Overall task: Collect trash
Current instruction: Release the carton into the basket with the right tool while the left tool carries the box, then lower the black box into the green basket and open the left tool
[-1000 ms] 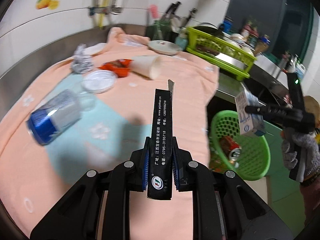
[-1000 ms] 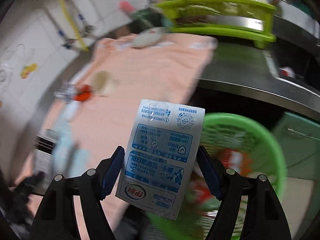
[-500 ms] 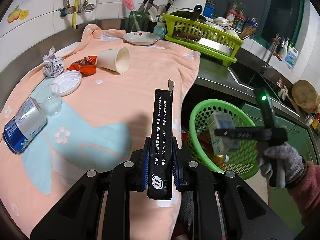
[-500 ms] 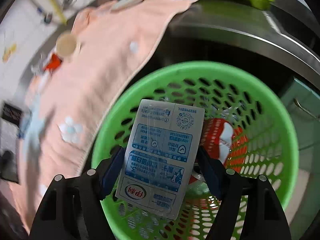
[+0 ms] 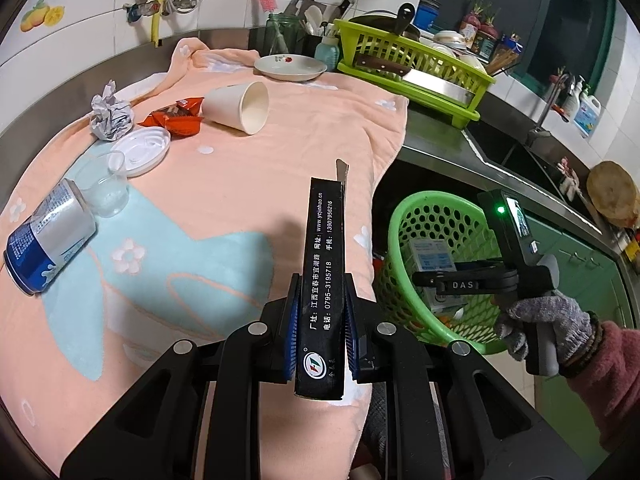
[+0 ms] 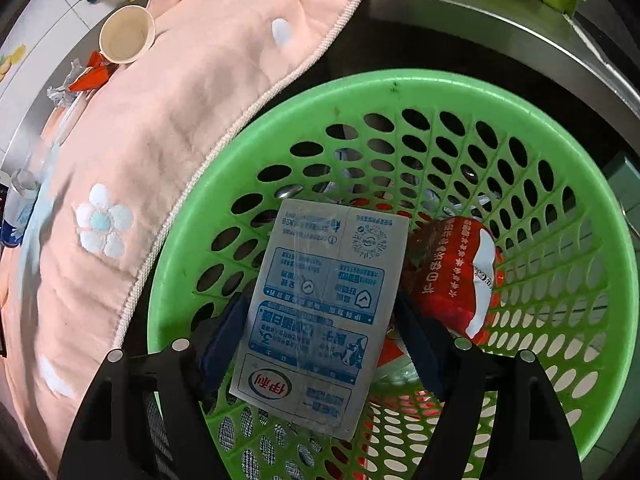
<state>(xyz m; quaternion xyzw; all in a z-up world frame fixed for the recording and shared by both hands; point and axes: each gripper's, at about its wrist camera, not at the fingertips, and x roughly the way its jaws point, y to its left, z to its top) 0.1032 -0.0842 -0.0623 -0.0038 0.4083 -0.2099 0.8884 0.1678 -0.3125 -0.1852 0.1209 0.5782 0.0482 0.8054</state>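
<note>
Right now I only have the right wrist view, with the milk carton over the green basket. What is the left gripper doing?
Observer: The left gripper is shut on a long black box, which sticks out forward between its pads.
Operator: Is it over the basket as well?
Observer: No. It is above the peach towel, with the green basket off to its right.
Operator: How far in is my carton?
Observer: Seen from the left wrist view, the right gripper holds the milk carton inside the basket, below its far rim.
</note>
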